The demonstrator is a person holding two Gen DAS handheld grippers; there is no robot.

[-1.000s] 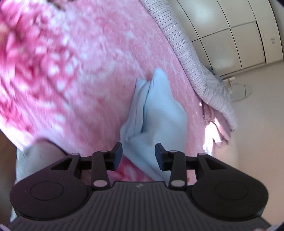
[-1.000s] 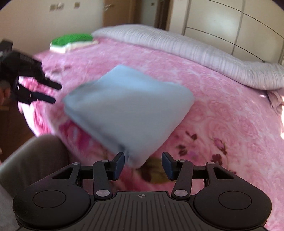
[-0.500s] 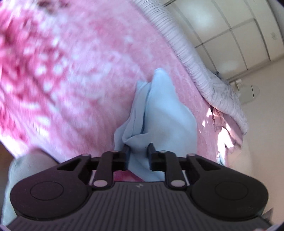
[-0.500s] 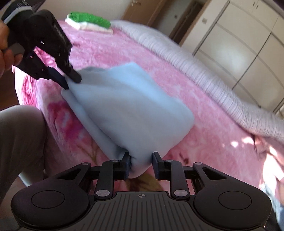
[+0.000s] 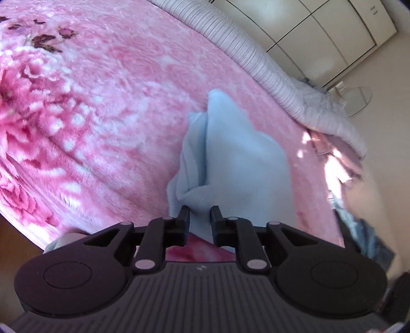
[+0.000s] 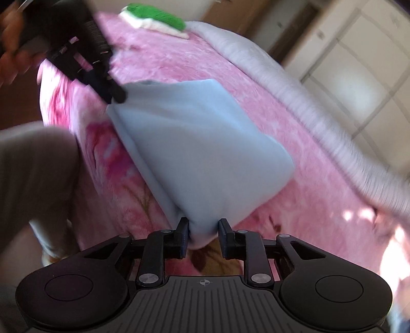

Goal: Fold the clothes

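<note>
Left gripper (image 5: pixel 200 217): jaws closing on a corner of the cloth
Cloth (image 5: pixel 238 164): light blue, folded, lying on the bed
Bed (image 5: pixel 115 102): pink flowered blanket
Quilt (image 5: pixel 269 71): striped, along the far edge

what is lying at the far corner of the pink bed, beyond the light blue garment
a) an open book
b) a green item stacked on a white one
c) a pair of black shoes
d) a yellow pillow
b: in the right wrist view a green folded item rests on a white one on the pink blanket, past the light blue garment.
</note>
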